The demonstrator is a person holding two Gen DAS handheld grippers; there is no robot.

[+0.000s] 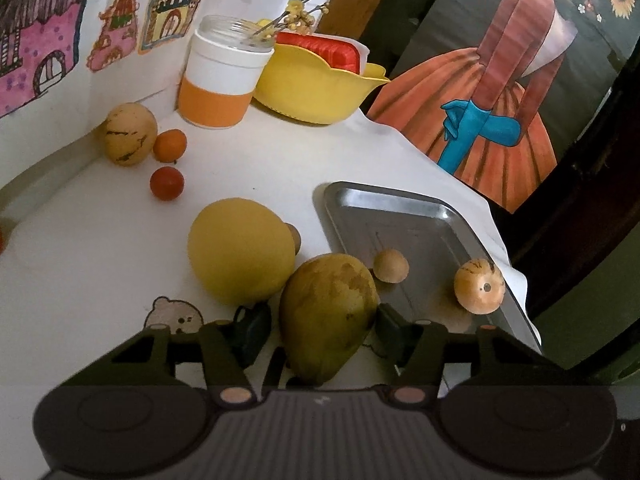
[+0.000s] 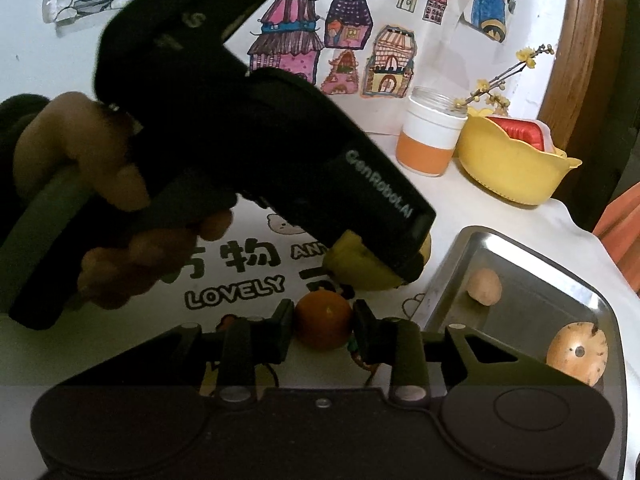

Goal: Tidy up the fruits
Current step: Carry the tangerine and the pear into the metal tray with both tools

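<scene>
On my left wrist view, the left gripper (image 1: 318, 330) has its pads against both sides of a yellow-green mango (image 1: 328, 312) on the white table (image 1: 100, 272), just beside the steel tray (image 1: 420, 236) — two small tan fruits lie in it. On the right wrist view, my right gripper (image 2: 324, 326) is clamped on a small orange (image 2: 324, 324); the tray (image 2: 532, 284) sits just to the right.

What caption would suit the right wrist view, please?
Right hand-held gripper closes around a small orange fruit beside a metal tray.
</scene>
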